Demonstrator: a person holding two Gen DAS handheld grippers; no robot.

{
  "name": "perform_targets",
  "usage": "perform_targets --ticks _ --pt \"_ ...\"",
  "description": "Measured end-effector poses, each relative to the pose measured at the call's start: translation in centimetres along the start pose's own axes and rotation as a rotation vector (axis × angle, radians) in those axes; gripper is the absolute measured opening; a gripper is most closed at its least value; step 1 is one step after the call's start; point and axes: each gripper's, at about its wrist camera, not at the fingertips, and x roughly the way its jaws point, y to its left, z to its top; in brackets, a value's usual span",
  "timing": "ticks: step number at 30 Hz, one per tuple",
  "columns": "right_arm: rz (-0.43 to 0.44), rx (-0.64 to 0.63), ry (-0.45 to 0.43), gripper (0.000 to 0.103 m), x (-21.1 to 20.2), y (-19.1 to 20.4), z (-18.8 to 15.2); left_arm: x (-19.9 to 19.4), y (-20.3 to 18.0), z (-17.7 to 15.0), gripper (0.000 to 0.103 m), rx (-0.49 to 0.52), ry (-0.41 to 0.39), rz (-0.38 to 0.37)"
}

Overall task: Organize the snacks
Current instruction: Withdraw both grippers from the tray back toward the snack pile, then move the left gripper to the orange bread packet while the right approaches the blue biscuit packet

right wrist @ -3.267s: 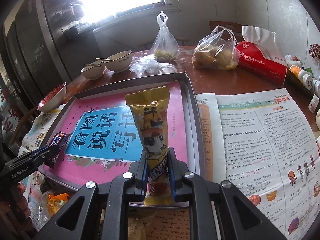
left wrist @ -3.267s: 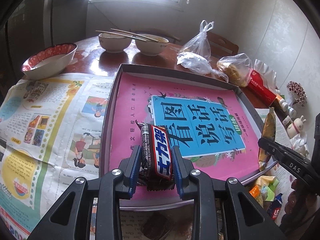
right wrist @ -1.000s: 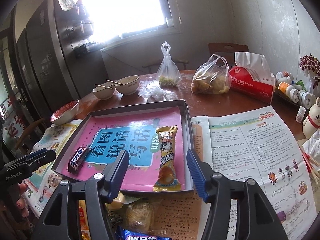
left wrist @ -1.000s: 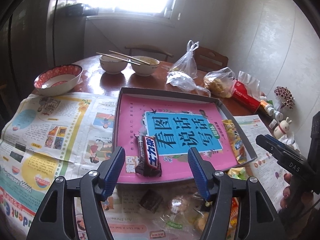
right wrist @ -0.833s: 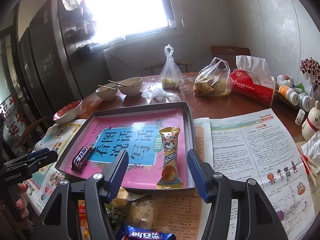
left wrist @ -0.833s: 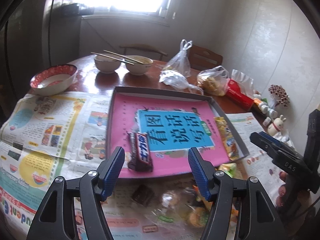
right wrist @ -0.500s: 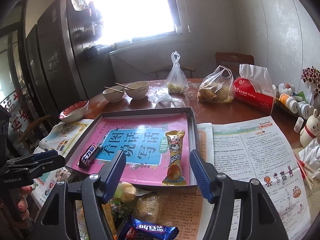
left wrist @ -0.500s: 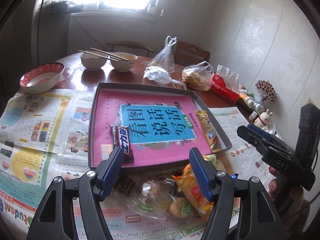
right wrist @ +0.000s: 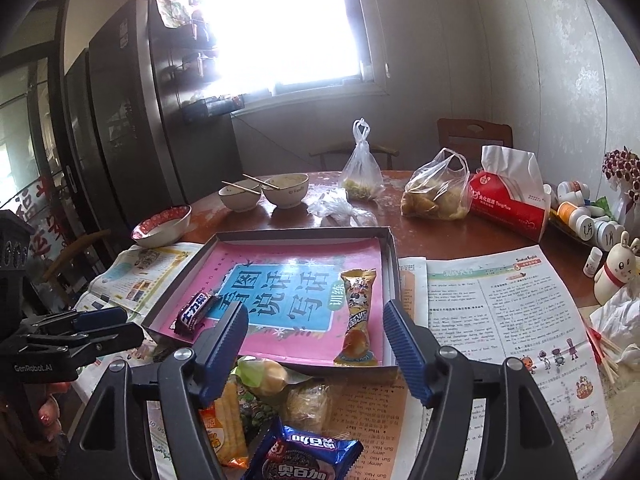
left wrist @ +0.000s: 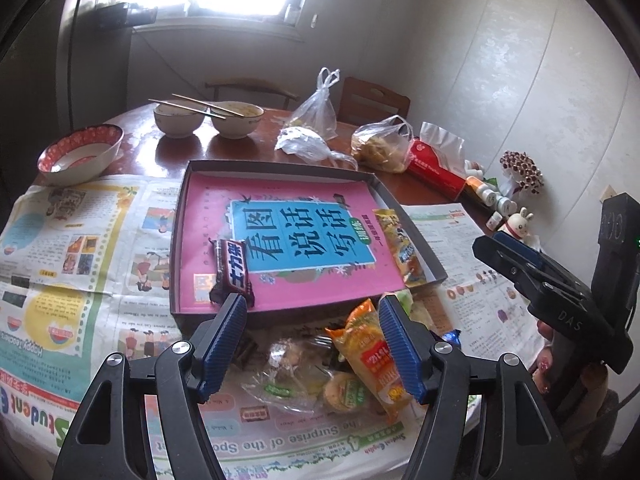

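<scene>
A shallow dark tray (left wrist: 276, 166) lined with a pink and blue book cover lies mid-table. In it a dark chocolate bar (left wrist: 234, 270) rests near the left front corner and a yellow snack packet (left wrist: 400, 246) along the right wall. My left gripper (left wrist: 311, 304) hovers open above the tray's front edge, over a pile of loose snacks with an orange packet (left wrist: 372, 360). My right gripper (right wrist: 316, 312) has nothing between its jaws, which are opening, above the same pile and a blue packet (right wrist: 304, 456). The bar (right wrist: 194, 312) and yellow packet (right wrist: 358, 316) lie apart from both grippers.
Newspapers (left wrist: 60, 248) cover the table on both sides of the tray. Behind it stand bowls with chopsticks (left wrist: 208, 120), a red-rimmed bowl (left wrist: 80, 152), plastic bags (right wrist: 436, 196), a red tissue pack (right wrist: 508, 208), bottles and a rabbit figurine (right wrist: 616, 268). A chair and dark fridge stand beyond.
Both grippers have let go of their snacks, which now lie in the tray, and have drawn back and up. The snack pile in front has come into view; the right jaws have widened.
</scene>
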Motion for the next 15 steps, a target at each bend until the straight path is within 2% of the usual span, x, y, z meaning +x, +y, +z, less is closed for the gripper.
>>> perform_targets --ticks 7,15 --pt "0.001 -0.015 -0.005 0.070 -0.9 0.3 -0.3 0.1 -1.0 -0.5 0.070 0.003 0.036 -0.049" --pt "0.005 -0.027 0.005 0.071 -1.7 0.5 -1.1 0.7 -1.9 -1.2 0.071 0.014 0.069 -0.055"
